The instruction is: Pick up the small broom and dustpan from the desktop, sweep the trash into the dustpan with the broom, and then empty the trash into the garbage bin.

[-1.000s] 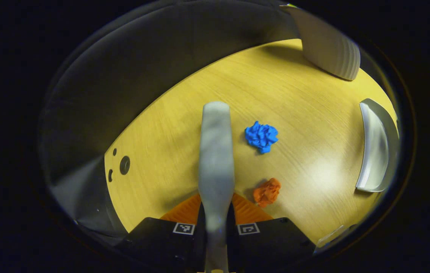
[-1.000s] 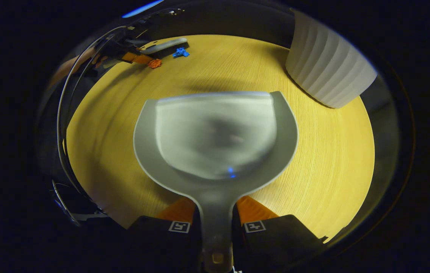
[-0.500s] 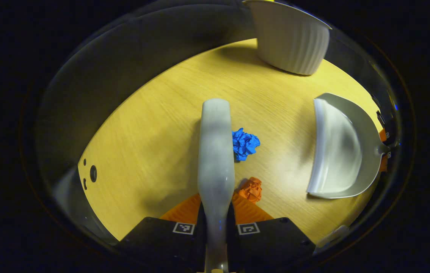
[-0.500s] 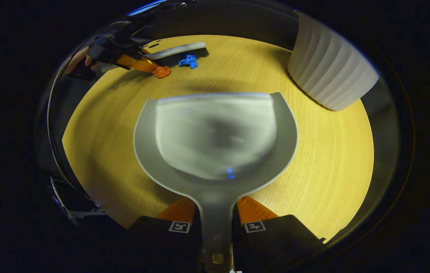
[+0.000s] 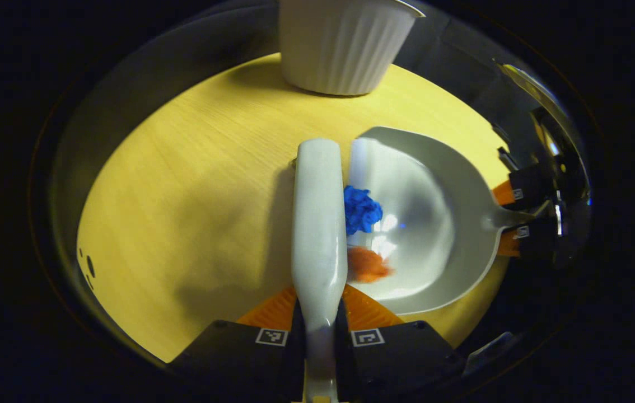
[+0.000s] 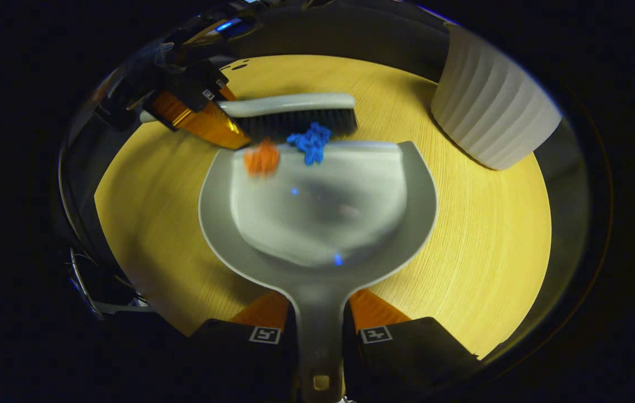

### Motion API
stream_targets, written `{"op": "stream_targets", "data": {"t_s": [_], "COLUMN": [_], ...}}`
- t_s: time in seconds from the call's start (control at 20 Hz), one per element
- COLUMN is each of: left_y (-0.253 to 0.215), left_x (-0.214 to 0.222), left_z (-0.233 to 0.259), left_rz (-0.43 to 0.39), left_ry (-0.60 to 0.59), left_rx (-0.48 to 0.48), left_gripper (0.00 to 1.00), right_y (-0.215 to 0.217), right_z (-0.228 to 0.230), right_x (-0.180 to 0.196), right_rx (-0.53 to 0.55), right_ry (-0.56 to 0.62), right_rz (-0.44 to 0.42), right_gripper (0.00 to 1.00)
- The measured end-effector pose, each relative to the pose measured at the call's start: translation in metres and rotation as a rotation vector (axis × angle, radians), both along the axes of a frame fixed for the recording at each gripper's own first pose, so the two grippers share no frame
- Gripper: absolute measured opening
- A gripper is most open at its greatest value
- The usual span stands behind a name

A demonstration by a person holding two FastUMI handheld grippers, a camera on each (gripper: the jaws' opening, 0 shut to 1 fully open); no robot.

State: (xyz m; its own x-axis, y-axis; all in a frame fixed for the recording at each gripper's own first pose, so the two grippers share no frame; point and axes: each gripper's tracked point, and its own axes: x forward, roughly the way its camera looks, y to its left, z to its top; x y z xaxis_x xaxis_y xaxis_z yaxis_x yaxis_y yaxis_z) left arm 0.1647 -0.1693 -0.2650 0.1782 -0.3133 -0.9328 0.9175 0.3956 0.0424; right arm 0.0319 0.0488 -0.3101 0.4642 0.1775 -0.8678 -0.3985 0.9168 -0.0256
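I hold the small broom (image 5: pixel 318 218) by its handle in my left claw (image 5: pixel 319 322), both fingers clamped on the narrow neck so the head lies flat ahead of me and the bristles meet the surface (image 5: pixel 183 184) along their whole length; in the right gripper view the dark bristle row (image 6: pixel 300 122) stands right at the dustpan's front lip. My right claw (image 6: pixel 320 330) is clamped the same way on the stem of the dustpan (image 6: pixel 317 224), which I keep low with its open edge facing the broom, so the trash has a ramp and no gap to slip under. The blue paper wad (image 5: pixel 360 209) sits just over that lip, touching the bristles, and the orange wad (image 5: pixel 369 265) beside it is blurred but looks to be on the pan floor near the corner. Both pieces seem to be crossing into the pan, so I judge the sweeping step nearly finished. The ribbed white garbage bin (image 5: pixel 342 45) stands well apart at the far side of the surface, upright and open. Next, I think, the pan should tip back a little before lifting, since the wads are light and lie near the open edge, where they could roll out.
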Motion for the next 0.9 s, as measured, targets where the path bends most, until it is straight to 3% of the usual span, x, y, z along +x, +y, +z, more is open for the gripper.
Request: {"op": "stream_targets", "data": {"t_s": [0.15, 0.3, 0.35, 0.5, 0.7, 0.9], "left_y": [0.001, 0.005, 0.009, 0.03, 0.085, 0.154], "left_x": [-0.017, -0.02, -0.022, -0.028, -0.031, -0.034], "left_z": [-0.002, 0.01, 0.014, 0.03, 0.037, 0.018], "left_rz": [0.01, 0.118, 0.156, 0.29, 0.435, 0.535], "left_ry": [0.027, -0.004, -0.006, -0.059, -0.142, -0.128], "left_rx": [0.007, -0.06, -0.096, -0.169, -0.202, -0.22], "left_gripper": [0.25, 0.27, 0.25, 0.25, 0.27, 0.27], "right_y": [-0.001, 0.0, 0.001, 0.001, -0.002, 0.003], "right_z": [-0.002, -0.001, 0.0, 0.003, 0.011, 0.03], "right_x": [-0.002, -0.001, 0.0, 0.004, 0.011, 0.027], "right_rx": [0.017, 0.032, 0.04, 0.061, 0.096, 0.059], "right_ry": [-0.002, -0.007, -0.01, -0.004, 0.026, -0.013], "right_rz": [-0.01, -0.016, -0.021, -0.025, -0.061, -0.102], "right_gripper": [0.36, 0.36, 0.4, 0.36, 0.36, 0.36]}}
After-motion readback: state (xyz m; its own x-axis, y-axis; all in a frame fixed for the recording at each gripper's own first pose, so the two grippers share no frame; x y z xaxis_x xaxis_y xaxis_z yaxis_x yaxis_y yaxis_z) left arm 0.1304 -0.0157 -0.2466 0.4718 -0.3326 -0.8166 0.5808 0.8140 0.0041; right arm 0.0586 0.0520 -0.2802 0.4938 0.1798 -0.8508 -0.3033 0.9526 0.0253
